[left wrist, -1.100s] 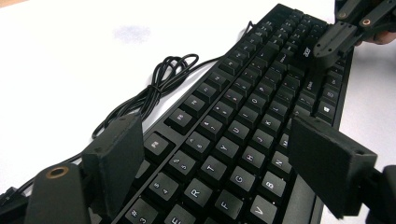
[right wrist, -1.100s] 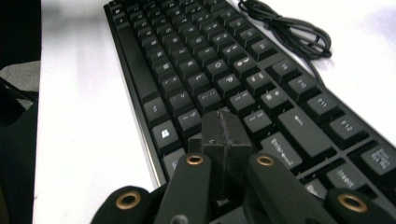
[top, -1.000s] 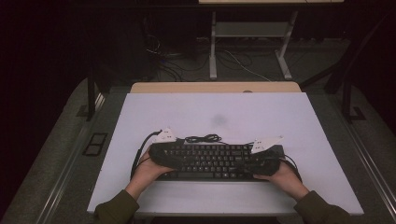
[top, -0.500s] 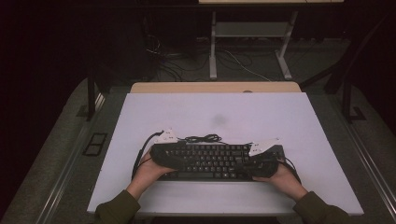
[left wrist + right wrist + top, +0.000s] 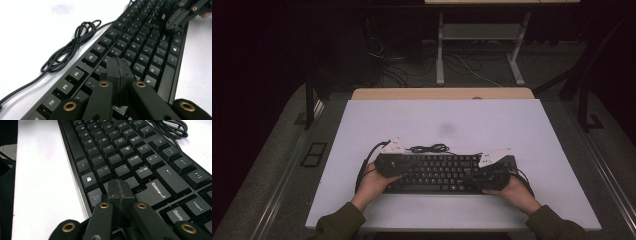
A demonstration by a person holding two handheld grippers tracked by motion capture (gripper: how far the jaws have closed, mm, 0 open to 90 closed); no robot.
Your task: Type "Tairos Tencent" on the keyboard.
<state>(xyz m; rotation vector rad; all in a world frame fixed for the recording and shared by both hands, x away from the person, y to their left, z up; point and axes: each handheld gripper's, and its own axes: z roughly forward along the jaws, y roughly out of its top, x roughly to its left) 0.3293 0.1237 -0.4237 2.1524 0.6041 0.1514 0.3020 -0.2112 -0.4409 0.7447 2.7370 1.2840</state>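
Jaws of the left tool (image 5: 119, 75) have just been closing on nothing, now clenched above the keyboard (image 5: 442, 172) lying on the tabletop (image 5: 452, 125); right tool (image 5: 121, 192) clenched too, suggesting key-pressing is beginning.

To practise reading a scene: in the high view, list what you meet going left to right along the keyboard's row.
left gripper → keyboard → right gripper

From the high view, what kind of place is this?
Probably a lab or recording workspace, not a home desk: a bare white table holding a black keyboard with its coiled cable, loose floor cables and a metal-framed bench behind in a darkened room.
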